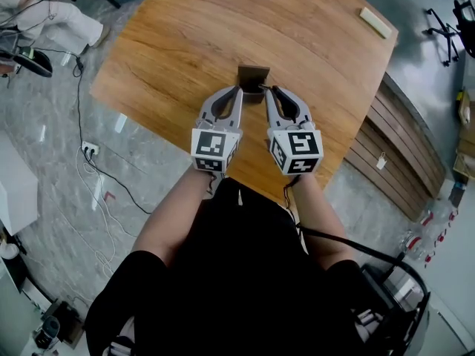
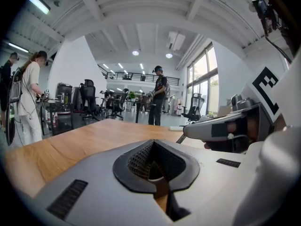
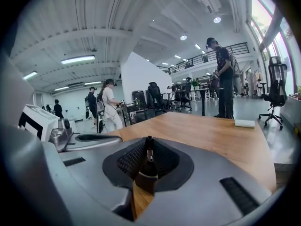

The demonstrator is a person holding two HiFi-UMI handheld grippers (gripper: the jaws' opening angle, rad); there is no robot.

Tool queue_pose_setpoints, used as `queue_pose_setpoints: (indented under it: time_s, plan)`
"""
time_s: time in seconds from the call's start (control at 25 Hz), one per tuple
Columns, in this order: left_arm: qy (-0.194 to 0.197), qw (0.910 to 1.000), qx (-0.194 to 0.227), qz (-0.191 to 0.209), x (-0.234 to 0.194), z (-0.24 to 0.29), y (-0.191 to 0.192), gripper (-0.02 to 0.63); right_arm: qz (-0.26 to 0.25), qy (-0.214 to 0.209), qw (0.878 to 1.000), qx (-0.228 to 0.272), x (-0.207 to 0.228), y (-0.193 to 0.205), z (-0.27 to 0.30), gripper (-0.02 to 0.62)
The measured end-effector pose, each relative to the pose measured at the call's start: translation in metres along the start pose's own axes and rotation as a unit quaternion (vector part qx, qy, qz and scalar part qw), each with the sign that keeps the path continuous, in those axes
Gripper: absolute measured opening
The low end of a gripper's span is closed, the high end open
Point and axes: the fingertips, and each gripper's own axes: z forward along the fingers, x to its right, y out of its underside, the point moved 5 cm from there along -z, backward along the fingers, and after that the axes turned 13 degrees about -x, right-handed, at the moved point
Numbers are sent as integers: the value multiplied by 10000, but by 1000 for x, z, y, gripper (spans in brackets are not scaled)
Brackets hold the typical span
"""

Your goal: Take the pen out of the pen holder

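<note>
A small brown pen holder (image 1: 253, 73) stands near the middle of the wooden table (image 1: 312, 35). My left gripper (image 1: 239, 89) is shut on the holder's near left edge; its brown wall (image 2: 162, 197) shows in the slit between the jaws of the left gripper (image 2: 155, 173). My right gripper (image 1: 269, 90) is at the holder's near right side, shut on a black pen (image 1: 261, 88). In the right gripper view the pen (image 3: 149, 149) stands upright between the pads of the right gripper (image 3: 148, 164), with the holder (image 3: 145, 182) just below it.
A flat white block (image 1: 375, 22) lies near the table's far right edge. The table's near edge runs just below both grippers. Cables and a power strip (image 1: 89, 150) lie on the floor at the left. People and office chairs stand far behind the table.
</note>
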Motion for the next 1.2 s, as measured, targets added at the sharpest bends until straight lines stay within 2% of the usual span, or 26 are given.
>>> queue_pose_setpoints:
  time_s: [0.28,0.48,0.72,1.2]
  plan:
    - [-112,9997,187,51,3,-29,-17,0,-142,-3,9990,419,-7,-43,-46,41]
    - [-152,9996,236,45,3,-36,-21,0,-181,11,9989,443,-8,-51,-53,42]
    - [-172,9997,153,-63,-4,-25,-13,0,-158,23,9997,168,0,-33,-26,41]
    - [-98,9994,-262,-184,-19,25,21,0,84,-110,9984,-541,15,27,53,41]
